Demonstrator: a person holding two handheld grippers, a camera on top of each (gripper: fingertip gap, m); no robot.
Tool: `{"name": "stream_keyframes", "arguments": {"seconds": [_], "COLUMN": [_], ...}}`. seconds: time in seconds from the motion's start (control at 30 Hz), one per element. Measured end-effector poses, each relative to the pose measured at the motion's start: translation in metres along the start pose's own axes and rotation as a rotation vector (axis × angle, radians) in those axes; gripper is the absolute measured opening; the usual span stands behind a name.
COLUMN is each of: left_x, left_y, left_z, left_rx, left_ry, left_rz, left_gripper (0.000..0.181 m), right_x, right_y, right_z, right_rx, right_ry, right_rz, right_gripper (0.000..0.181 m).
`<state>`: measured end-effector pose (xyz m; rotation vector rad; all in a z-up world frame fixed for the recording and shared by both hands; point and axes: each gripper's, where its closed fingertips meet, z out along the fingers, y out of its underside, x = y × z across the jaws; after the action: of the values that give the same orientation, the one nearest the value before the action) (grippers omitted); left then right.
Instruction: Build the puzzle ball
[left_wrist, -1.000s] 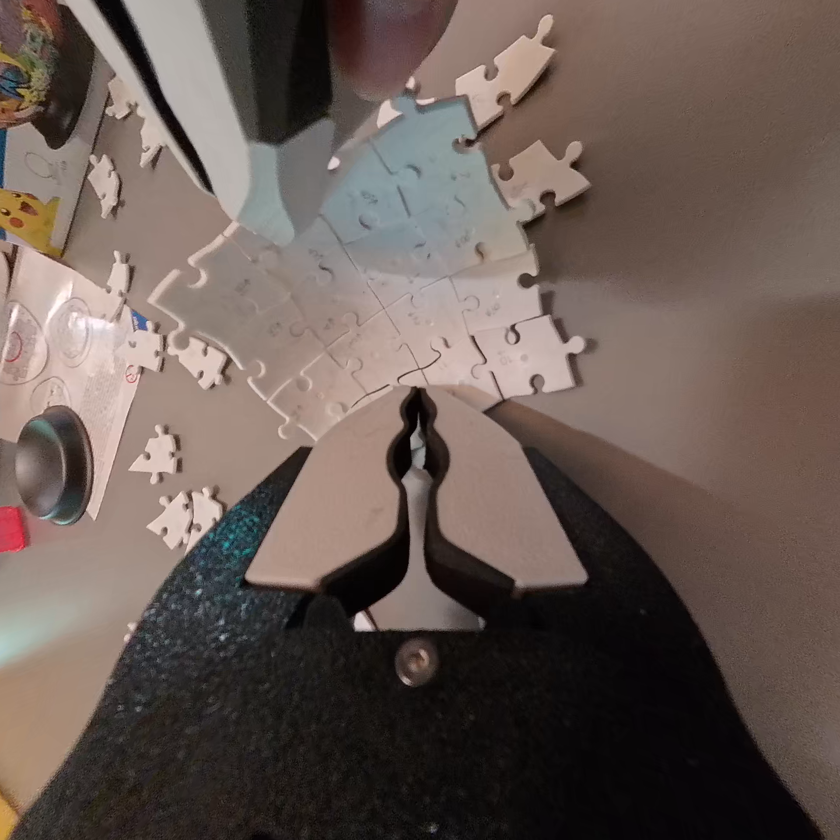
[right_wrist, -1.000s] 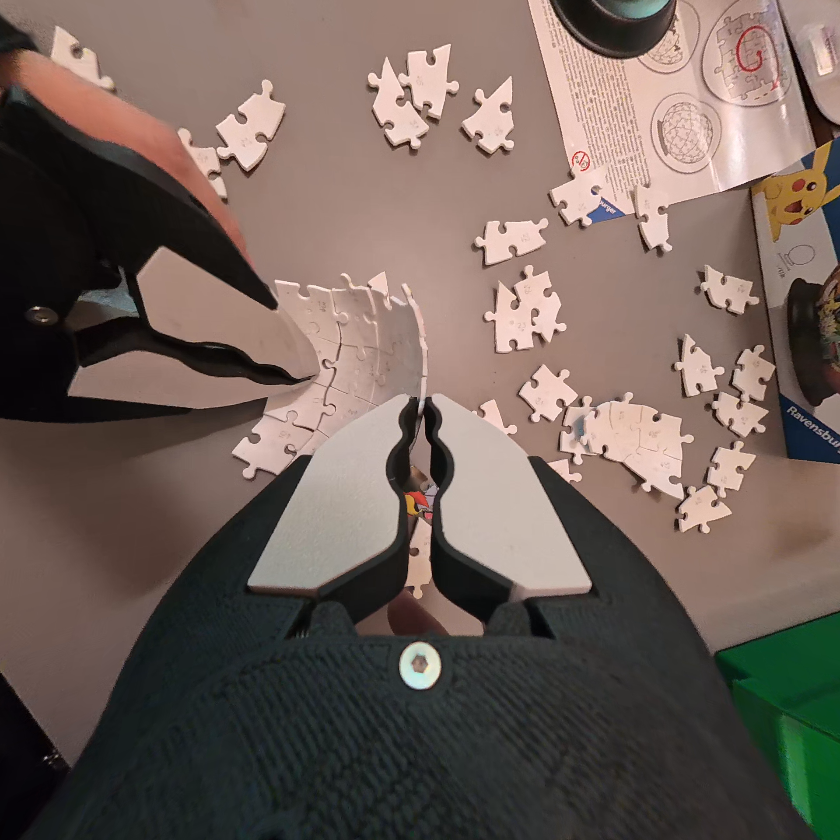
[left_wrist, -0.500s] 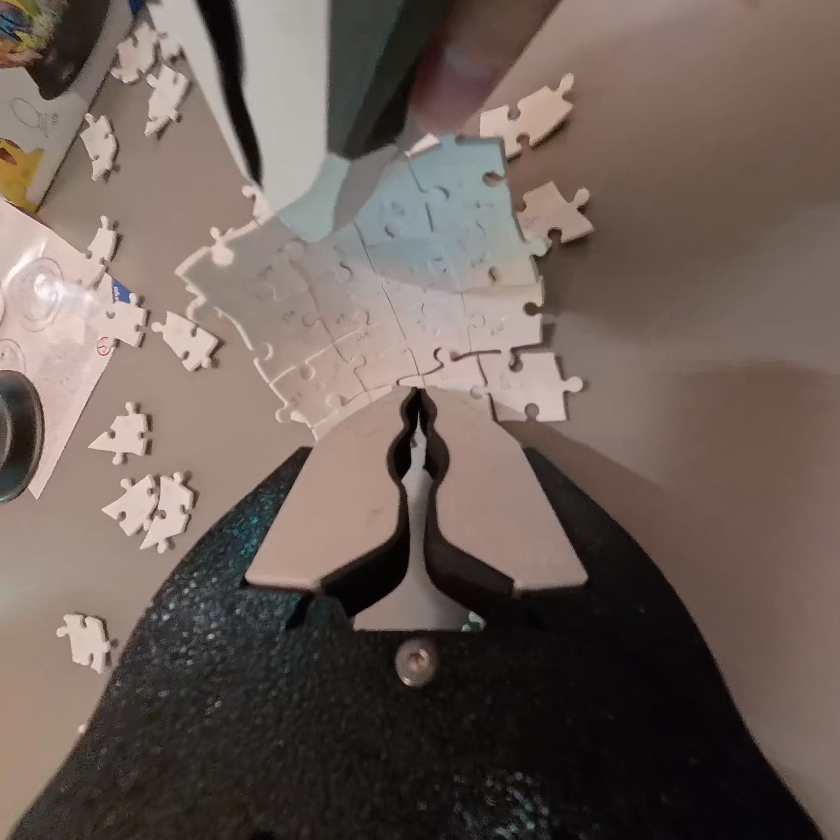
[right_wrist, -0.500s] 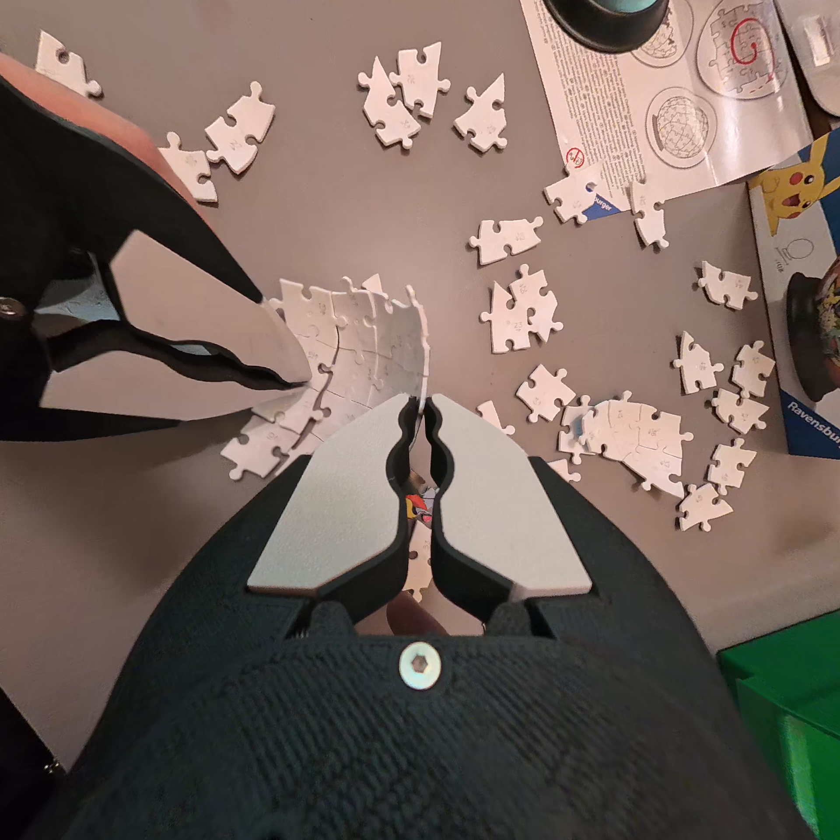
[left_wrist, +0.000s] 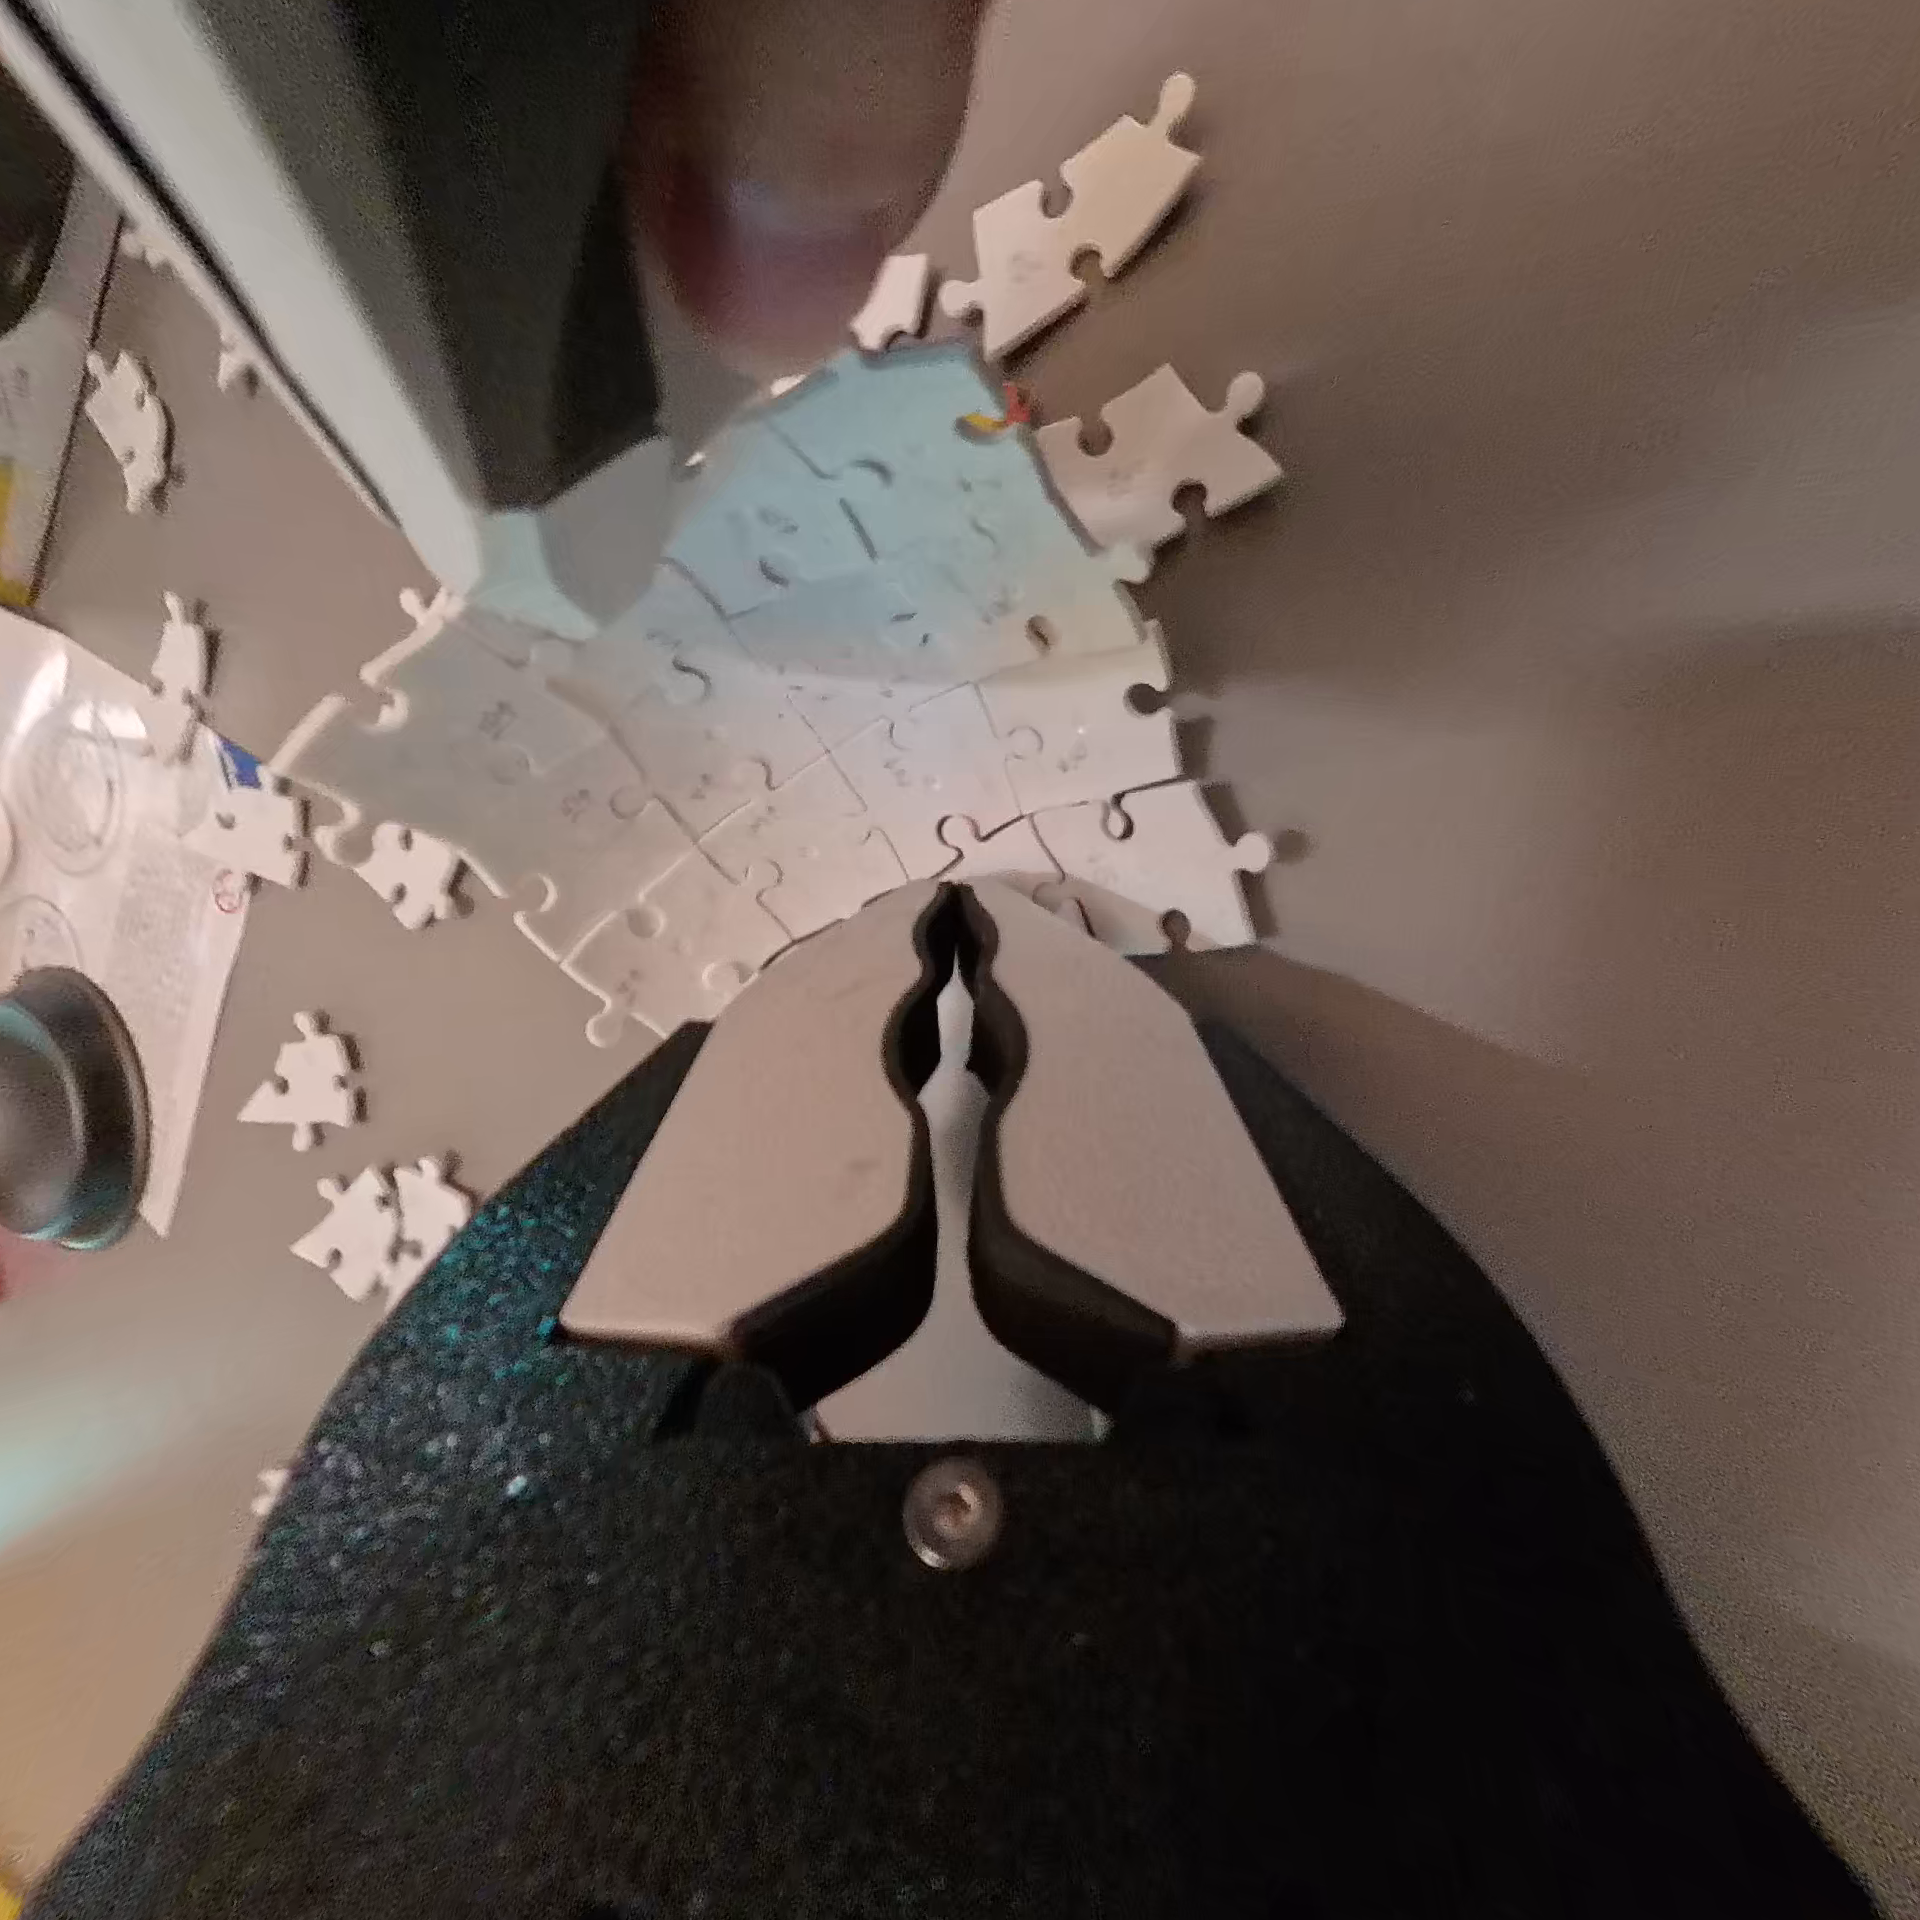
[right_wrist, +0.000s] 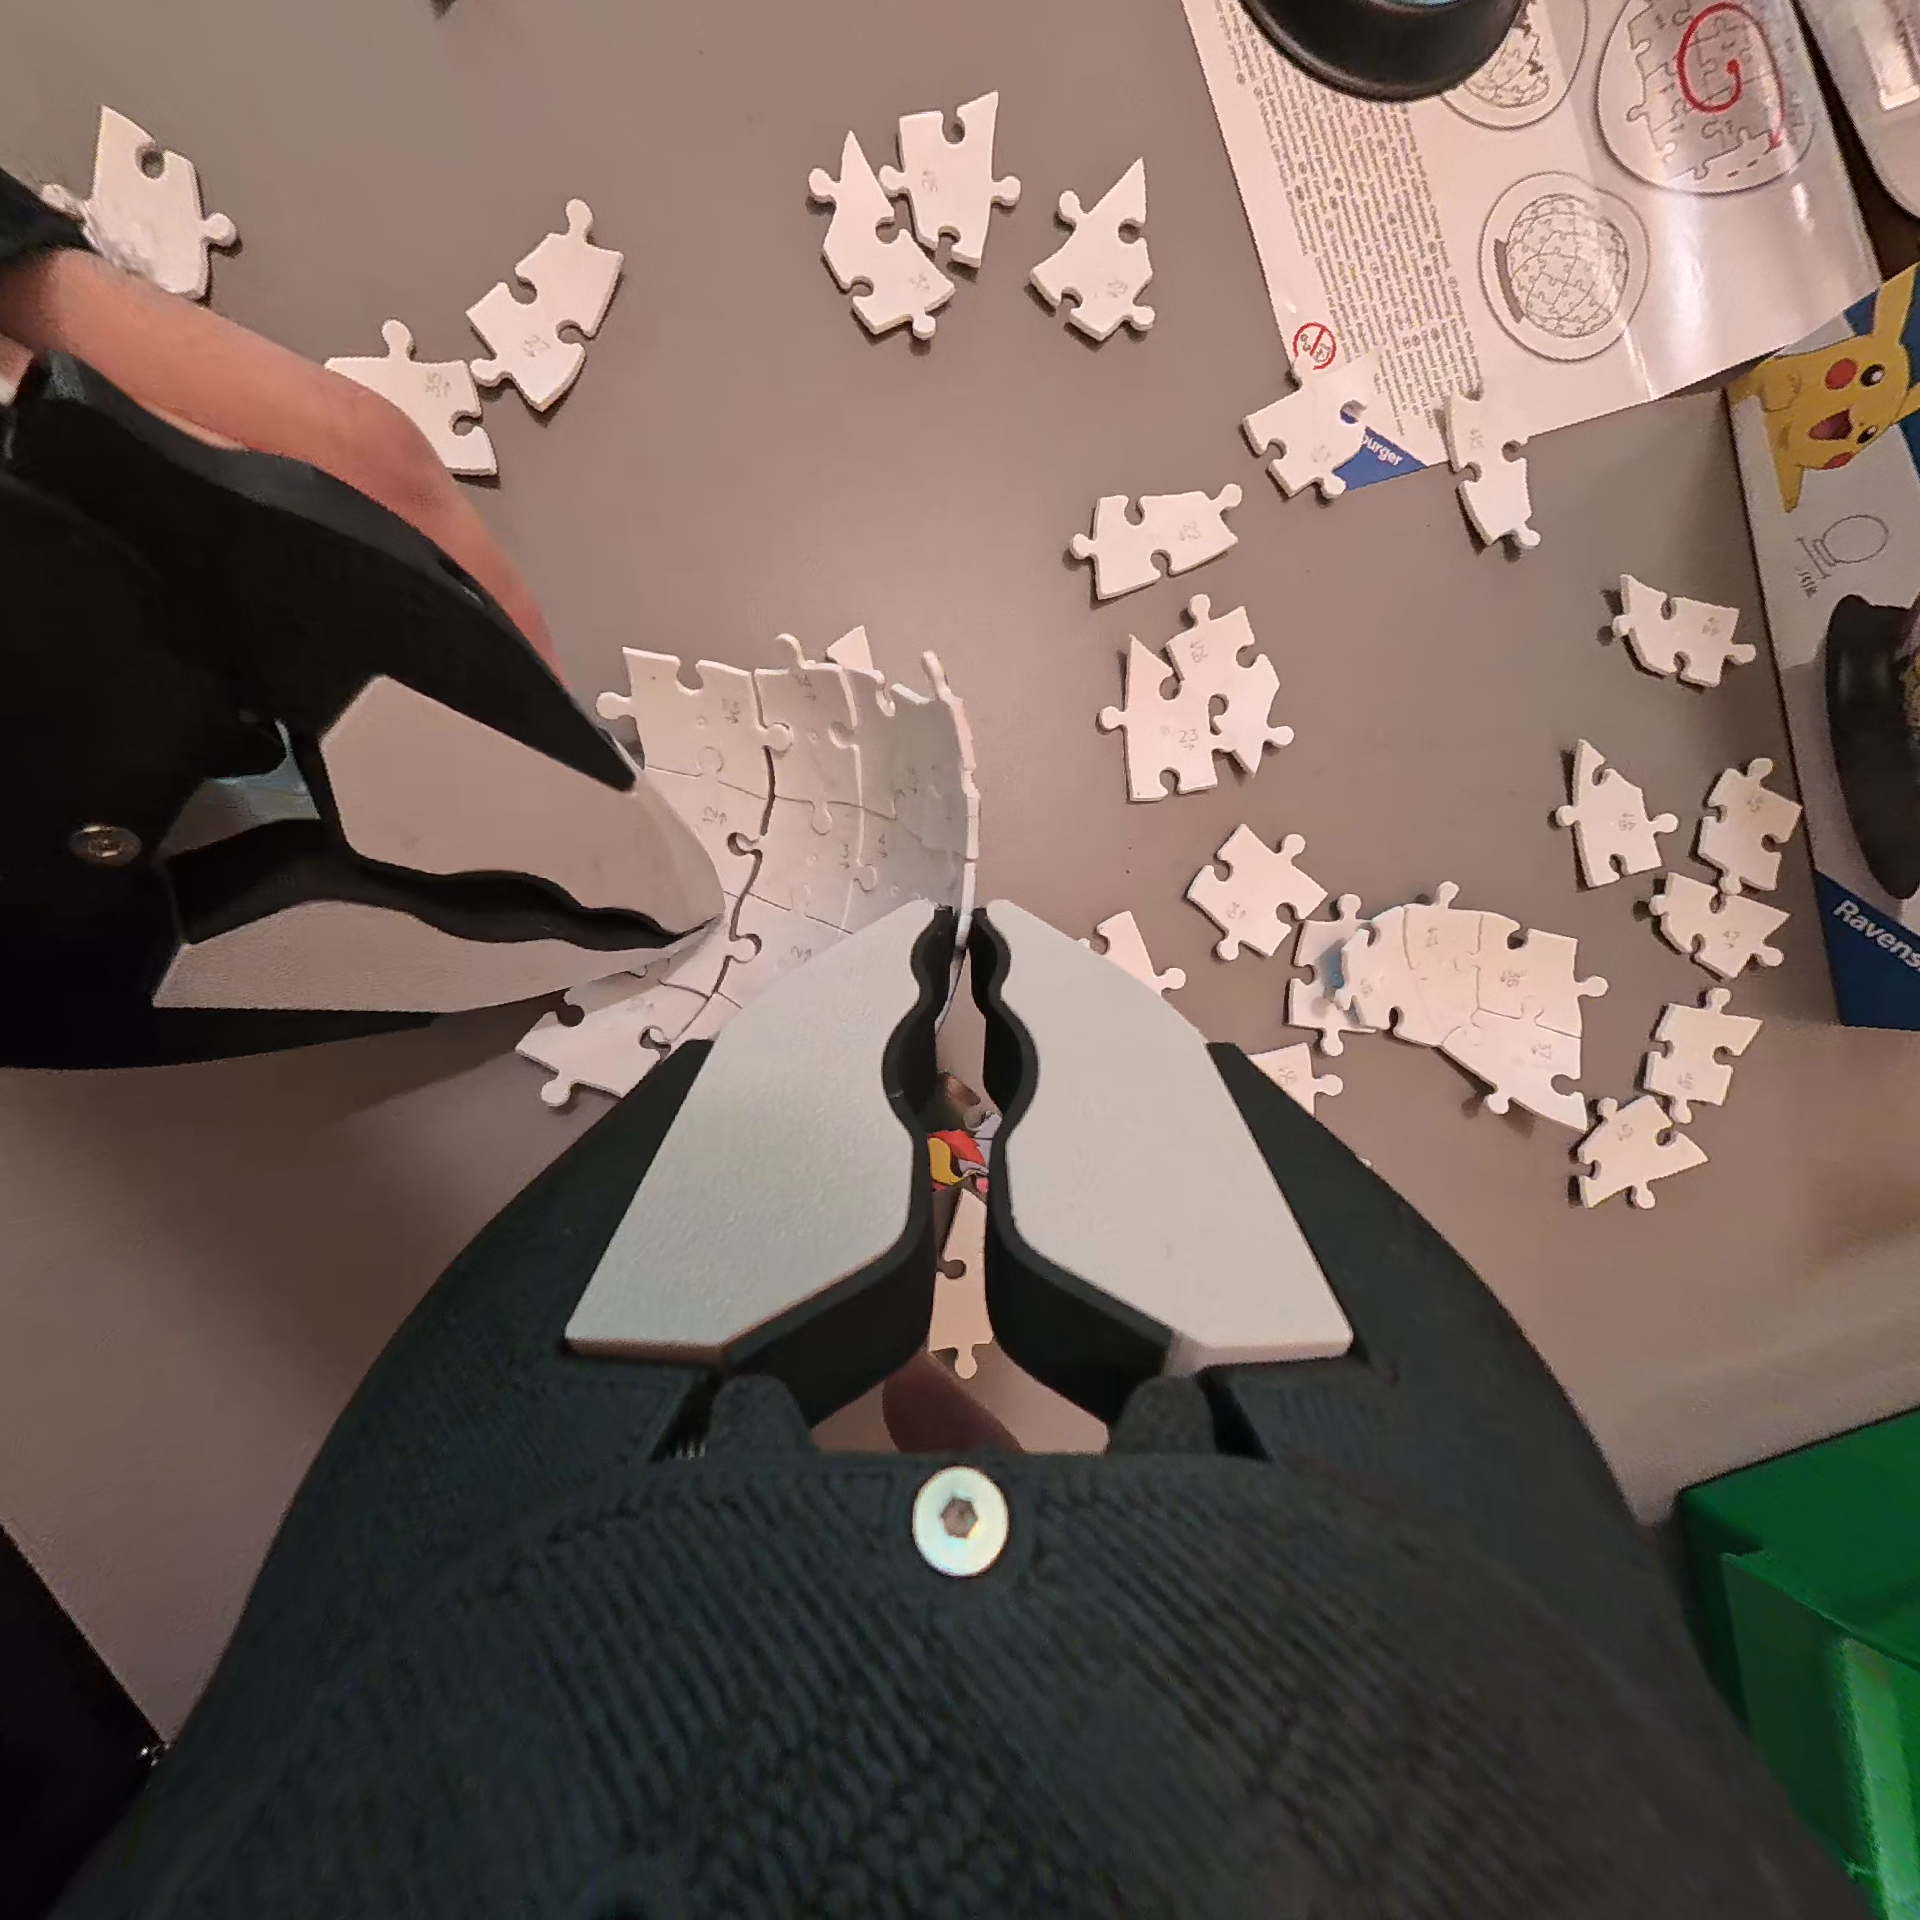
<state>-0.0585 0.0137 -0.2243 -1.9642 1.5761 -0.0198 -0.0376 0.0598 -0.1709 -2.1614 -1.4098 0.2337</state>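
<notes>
A curved section of joined white puzzle pieces (right_wrist: 862, 821) stands tilted on the grey table, blank side towards me; it also shows in the left wrist view (left_wrist: 883, 717). My right gripper (right_wrist: 961, 920) is shut on its near right edge, and a coloured face (right_wrist: 948, 1153) shows between the fingers. My left gripper (left_wrist: 956, 914) is shut on the opposite edge and shows at the left in the right wrist view (right_wrist: 675, 904). The right gripper fills the top left of the left wrist view (left_wrist: 540, 520).
Several loose white pieces (right_wrist: 1195, 717) lie around. A smaller joined section (right_wrist: 1455, 977) lies to the right. An instruction sheet (right_wrist: 1455, 208), a black stand (right_wrist: 1361, 42) and the puzzle box (right_wrist: 1849, 582) are at the far right. A green bin (right_wrist: 1829, 1662) stands at the near right. My hands' fingertips stand some 7 centimeters from each other. Between my right fingertips and the smaller joined section (right_wrist: 1455, 977) there is roughly 15 centimeters.
Both grippers keep their hold on the curved section. The left gripper has shifted slightly, so the section sits closer and a little more turned in its view.
</notes>
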Motion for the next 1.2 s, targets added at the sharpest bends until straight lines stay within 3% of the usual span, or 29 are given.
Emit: {"name": "stream_keyframes", "arguments": {"seconds": [0.1, 0.4, 0.87, 1.2], "left_x": [0.000, -0.014, -0.015, -0.018], "left_y": [0.000, 0.007, 0.014, 0.017], "left_z": [0.000, -0.012, -0.003, -0.002], "left_rx": [-0.004, 0.123, 0.028, -0.014], "left_ry": [0.000, -0.039, -0.167, -0.103], "left_rz": [0.036, -0.154, -0.194, -0.165], "left_gripper": [0.000, 0.000, 0.000, 0.000], "right_x": [0.003, 0.004, 0.003, 0.004], "right_y": [0.004, 0.007, 0.010, 0.011], "right_z": [0.001, 0.001, 0.002, 0.002], "right_rx": [-0.006, -0.009, -0.028, -0.037], "right_ry": [-0.001, 0.003, 0.011, 0.008], "right_rz": [0.020, 0.037, 0.075, 0.065], "right_gripper": [0.004, 0.004, 0.005, 0.005]}}
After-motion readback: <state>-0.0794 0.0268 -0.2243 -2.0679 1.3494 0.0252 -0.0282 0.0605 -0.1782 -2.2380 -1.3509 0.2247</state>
